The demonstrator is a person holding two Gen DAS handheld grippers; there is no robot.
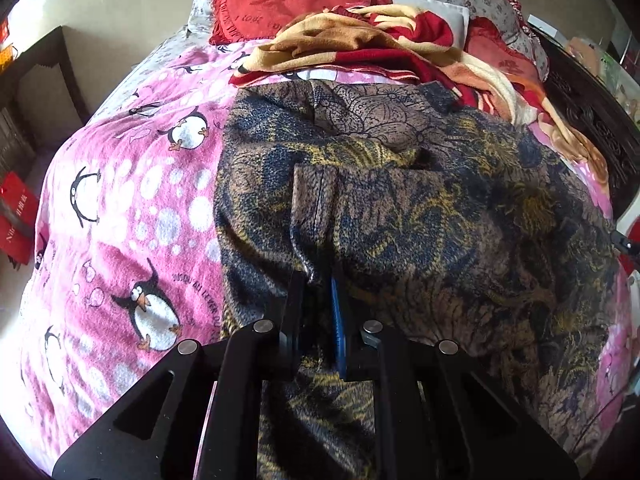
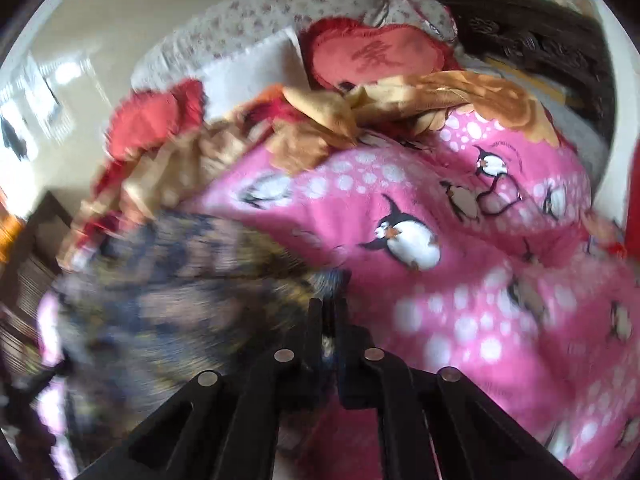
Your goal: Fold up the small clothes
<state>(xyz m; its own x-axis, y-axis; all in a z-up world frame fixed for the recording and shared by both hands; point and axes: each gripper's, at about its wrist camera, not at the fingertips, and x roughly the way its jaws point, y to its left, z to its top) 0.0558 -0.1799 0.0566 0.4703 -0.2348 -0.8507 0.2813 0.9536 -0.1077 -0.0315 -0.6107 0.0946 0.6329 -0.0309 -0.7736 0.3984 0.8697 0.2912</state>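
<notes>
A dark patterned garment (image 1: 400,220) in blue, brown and yellow lies spread over a pink penguin blanket (image 1: 120,200) on a bed. My left gripper (image 1: 316,280) is shut on a raised fold of this garment near its lower left part. In the right wrist view, which is blurred, the same garment (image 2: 180,280) fills the lower left, and the pink blanket (image 2: 480,280) lies to the right. My right gripper (image 2: 327,306) has its fingers close together at the garment's right edge, with patterned cloth showing between them.
A crumpled red and cream blanket (image 1: 360,40) and a red heart-shaped pillow (image 1: 288,0) lie at the bed's far end. A dark carved headboard (image 1: 592,112) runs along the right. Dark furniture (image 1: 36,80) and red boxes (image 1: 16,220) stand on the floor at the left.
</notes>
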